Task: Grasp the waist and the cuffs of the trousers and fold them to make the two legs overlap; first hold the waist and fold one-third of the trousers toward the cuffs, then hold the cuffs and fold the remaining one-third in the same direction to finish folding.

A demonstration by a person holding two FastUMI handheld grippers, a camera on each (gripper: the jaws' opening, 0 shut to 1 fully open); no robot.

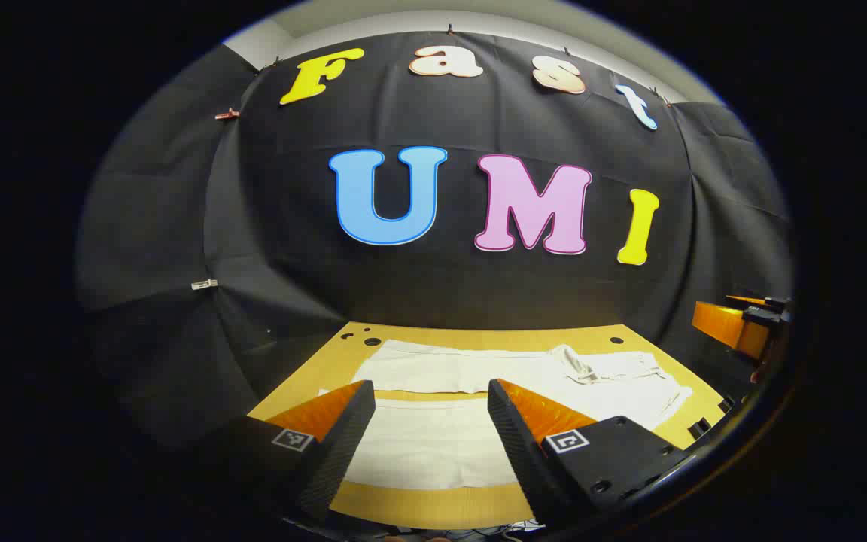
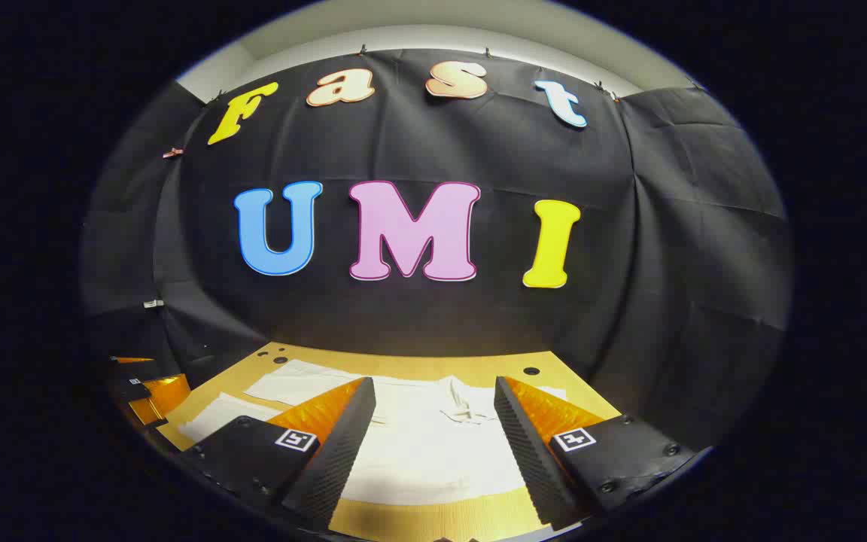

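Observation:
White trousers (image 1: 433, 448) lie flat on the wooden table (image 1: 433, 506), both legs side by side running left. The waist (image 1: 648, 384) with a drawstring (image 1: 575, 363) is at the right. My left gripper (image 1: 430, 399) hovers open over the near leg, holding nothing. The right gripper (image 1: 742, 324) shows at the far right edge of this view. In the right gripper view, my right gripper (image 2: 433, 395) is open above the trousers (image 2: 433, 455) near the drawstring (image 2: 462, 406), with the legs stretching left (image 2: 294, 385). The left gripper (image 2: 140, 391) sits at that view's left edge.
The table (image 2: 418, 366) has small round holes near its back corners (image 1: 372, 341) (image 2: 530, 370). The black cloth wall rises close behind the table's back edge. A strip of bare table (image 2: 433, 519) runs along the front, before the trousers.

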